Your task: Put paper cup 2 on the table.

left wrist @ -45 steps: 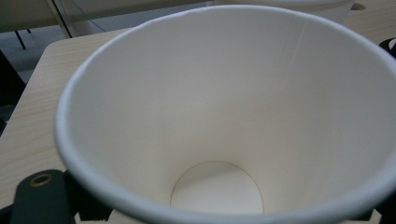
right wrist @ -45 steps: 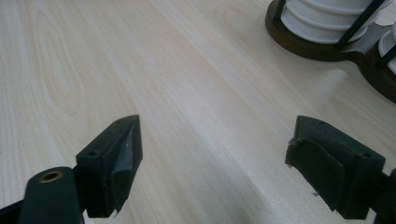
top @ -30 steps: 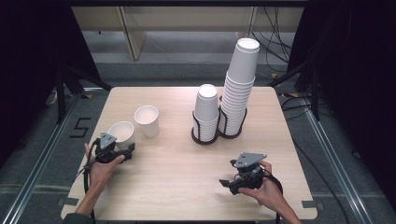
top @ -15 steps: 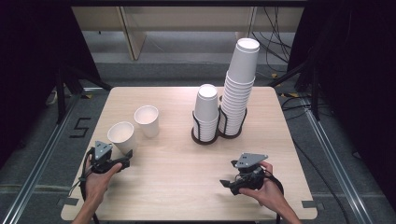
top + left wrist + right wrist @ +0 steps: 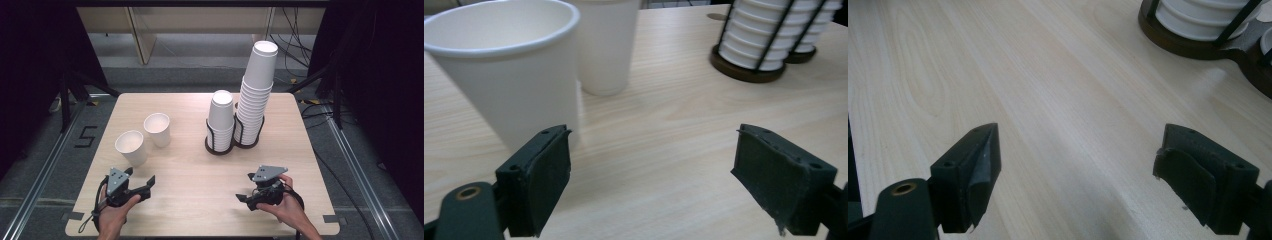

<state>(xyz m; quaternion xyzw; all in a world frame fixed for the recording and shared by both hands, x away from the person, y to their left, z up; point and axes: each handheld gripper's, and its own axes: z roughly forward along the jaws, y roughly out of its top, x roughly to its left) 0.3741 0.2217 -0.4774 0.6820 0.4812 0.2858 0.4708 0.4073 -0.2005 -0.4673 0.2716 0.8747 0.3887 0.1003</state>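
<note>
My left tongs (image 5: 149, 183) stood apart and empty just short of the nearer paper cup (image 5: 131, 147), presumably leaving it upright beside the second cup (image 5: 158, 129) at the worktop's (image 5: 190, 170) left. My right tongs (image 5: 241, 198) rested apart too, empty. The cup looked plain white, thin-walled, rim rolled.

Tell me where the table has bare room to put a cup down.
Free: the middle of the table, between the left tool and the right tool, and the far left corner. Crowded: around the two loose cups and the cup stacks.
</note>
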